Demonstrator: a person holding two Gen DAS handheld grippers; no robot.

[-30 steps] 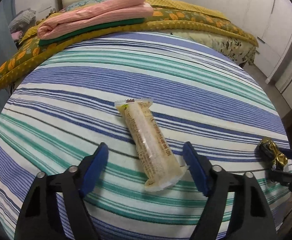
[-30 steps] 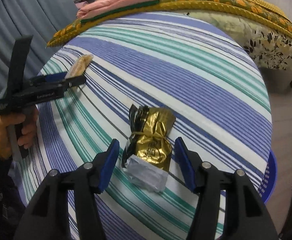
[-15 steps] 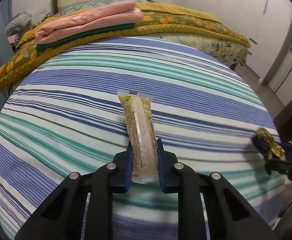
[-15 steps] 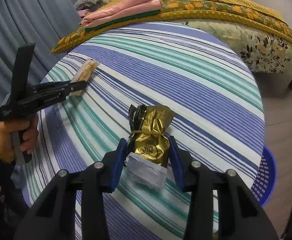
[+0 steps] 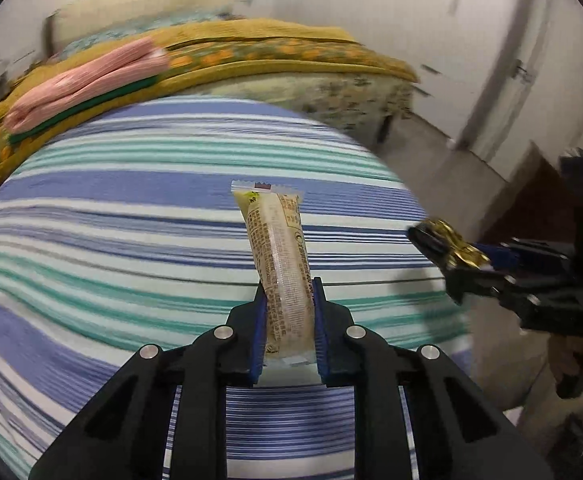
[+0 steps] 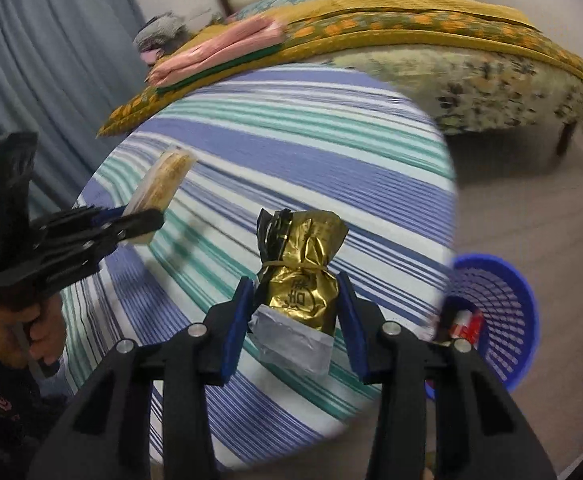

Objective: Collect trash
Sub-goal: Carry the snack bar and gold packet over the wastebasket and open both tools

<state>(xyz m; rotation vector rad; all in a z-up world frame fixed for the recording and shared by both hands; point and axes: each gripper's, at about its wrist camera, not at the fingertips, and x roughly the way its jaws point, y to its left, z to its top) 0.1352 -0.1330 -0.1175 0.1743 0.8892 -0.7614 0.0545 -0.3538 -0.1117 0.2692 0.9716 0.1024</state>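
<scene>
Gripper frames (image 5: 287,344): matt black plastic, bright metal pins.
Pads (image 6: 235,320): blue, matt, rubber-like.
Pale wrapper (image 5: 283,272): glossy, smooth printed plastic film, crimped end.
Gold wrapper (image 6: 303,280): shiny crinkled foil; silver matt lower end.
Sheet (image 5: 131,240): woven striped cloth, matt.
Quilt (image 6: 411,16): textured yellow cloth, printed border.
Pink fabric (image 5: 83,92): folded, ribbed, matt.
Basket (image 6: 503,320): blue plastic lattice, slight sheen.
Curtain (image 6: 51,60): grey pleated cloth.

Black gripper (image 5: 287,320), blue-padded jaws, silver screws.
</scene>
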